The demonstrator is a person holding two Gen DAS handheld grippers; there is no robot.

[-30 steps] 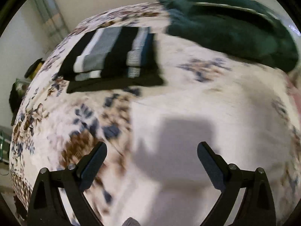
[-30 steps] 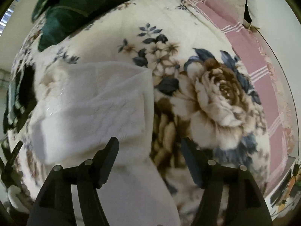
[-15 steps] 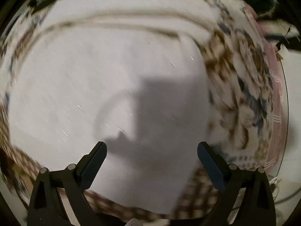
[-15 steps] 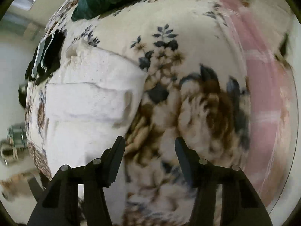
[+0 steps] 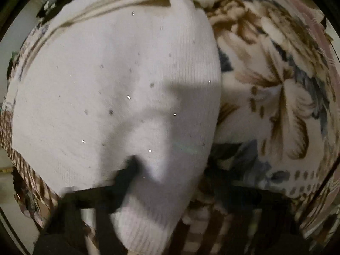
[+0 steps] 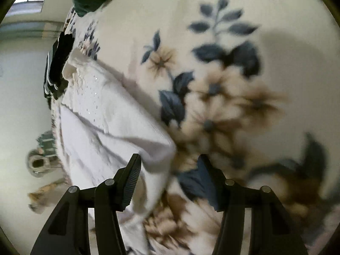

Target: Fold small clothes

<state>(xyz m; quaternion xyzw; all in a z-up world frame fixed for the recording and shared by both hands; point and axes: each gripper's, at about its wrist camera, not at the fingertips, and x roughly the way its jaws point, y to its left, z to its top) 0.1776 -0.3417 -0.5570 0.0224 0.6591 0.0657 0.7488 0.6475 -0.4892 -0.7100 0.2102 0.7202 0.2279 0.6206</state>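
The white knit garment [image 5: 119,89] lies spread on the flowered blanket [image 5: 276,97], toward the blanket's left side as my right camera sees it. In that view its long axis runs from the ruffled, sequinned end [image 6: 82,74] far up by the blanket's edge down to the plain folded end close to my right gripper. So I judge it lies lengthwise away from me, ruffle end pointing off toward the black striped clothes [image 6: 57,68] beyond it.

My right gripper [image 6: 170,170] is spread wide and empty, its left finger just beside the near corner of the fold [image 6: 161,148]. My left gripper [image 5: 176,176] is pressed low into the knit. One finger sinks into a dimple in the cloth and the other lies over the blanket past the garment's right edge. The picture is too smeared for me to tell whether it has pinched anything.

As I judge it, the step is taking both near corners to fold the garment across its length. To do it well I'd seat the right gripper's fingers around that lifted corner (only the top layers, not the blanket pile). I'd close both sides before lifting, then carry the near edge straight along the long axis so the sides stay matched. Grabbing blanket along with knit would drag everything askew.
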